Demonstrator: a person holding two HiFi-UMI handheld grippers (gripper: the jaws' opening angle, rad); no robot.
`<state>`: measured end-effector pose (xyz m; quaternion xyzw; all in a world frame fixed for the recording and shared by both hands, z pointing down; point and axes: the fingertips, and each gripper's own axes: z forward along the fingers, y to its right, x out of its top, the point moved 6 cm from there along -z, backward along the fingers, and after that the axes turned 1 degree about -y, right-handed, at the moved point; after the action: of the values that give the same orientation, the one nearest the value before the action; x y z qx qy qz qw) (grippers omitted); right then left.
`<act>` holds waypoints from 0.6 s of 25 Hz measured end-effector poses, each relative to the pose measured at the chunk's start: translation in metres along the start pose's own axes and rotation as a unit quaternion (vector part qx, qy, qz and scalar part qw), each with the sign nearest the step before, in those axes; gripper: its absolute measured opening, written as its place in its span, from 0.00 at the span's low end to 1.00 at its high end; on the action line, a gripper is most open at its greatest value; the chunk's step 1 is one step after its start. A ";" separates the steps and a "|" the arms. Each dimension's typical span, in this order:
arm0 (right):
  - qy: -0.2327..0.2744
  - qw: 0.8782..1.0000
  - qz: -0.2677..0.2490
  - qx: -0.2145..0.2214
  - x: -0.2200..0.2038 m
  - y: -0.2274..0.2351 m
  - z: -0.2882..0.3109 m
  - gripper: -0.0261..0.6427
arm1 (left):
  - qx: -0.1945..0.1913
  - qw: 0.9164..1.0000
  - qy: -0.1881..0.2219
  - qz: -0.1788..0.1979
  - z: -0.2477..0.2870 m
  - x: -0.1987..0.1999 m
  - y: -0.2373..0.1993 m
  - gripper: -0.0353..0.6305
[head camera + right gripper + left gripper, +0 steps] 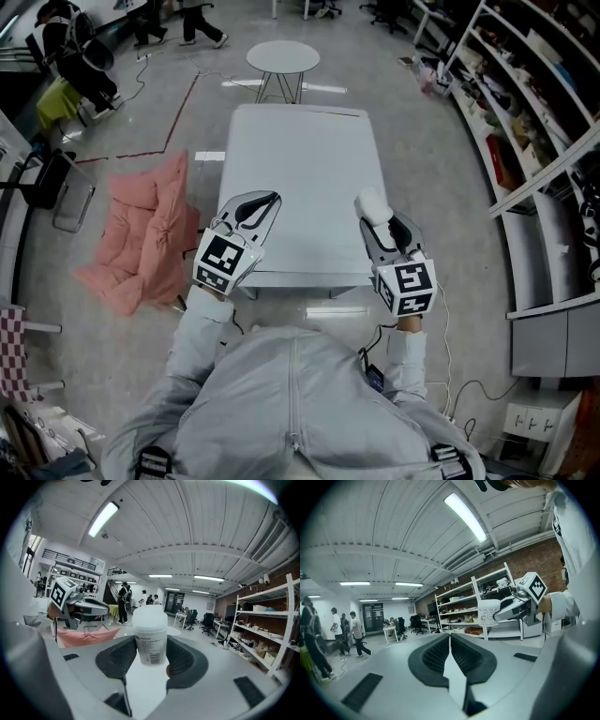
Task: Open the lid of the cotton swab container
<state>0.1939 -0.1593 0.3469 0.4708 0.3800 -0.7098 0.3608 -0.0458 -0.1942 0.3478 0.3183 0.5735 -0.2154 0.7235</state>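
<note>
- Open shelving (525,103) runs down the right side of the room, its shelves loaded with boxes and small goods.
- A long white table (300,169) stands in front of the person, with its top bare.
- A pink cushion (145,234) lies crumpled on the floor just left of the table.
- A small round table (282,58) stands beyond the far end of the white table.
- The left gripper (270,201) is held up over the near left corner of the table. Its jaws are pressed together with nothing between them.
- The right gripper (375,225) is held up over the near right corner, well apart from the left one. Its jaws pinch the cotton swab container.
- The cotton swab container (150,641) is a pale translucent tub with a printed label. It stands upright between the right gripper's two dark ribbed pads, clear of the table top, and its upper half rises above the pads.
- The lid (150,615) is a whitish cap that sits closed on top of the container, and neither gripper touches it.
</note>
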 end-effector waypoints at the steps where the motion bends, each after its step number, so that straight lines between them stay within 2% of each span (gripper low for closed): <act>1: 0.003 1.000 -0.001 0.002 0.003 -0.001 -0.001 0.36 | 0.002 1.000 0.003 0.001 -0.001 0.002 0.000 0.10; 8: 0.002 1.000 -0.019 0.018 0.013 -0.013 0.001 0.36 | -0.007 1.000 0.010 0.014 -0.007 0.011 -0.003 0.10; 15: -0.041 0.995 -0.076 0.046 0.003 -0.031 0.013 0.36 | -0.079 0.994 -0.014 0.068 0.006 0.013 0.012 0.10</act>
<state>0.1609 -0.1573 0.3542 0.4274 0.3665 -0.7707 0.2985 -0.0305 -0.1887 0.3389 0.2953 0.5556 -0.1241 0.7673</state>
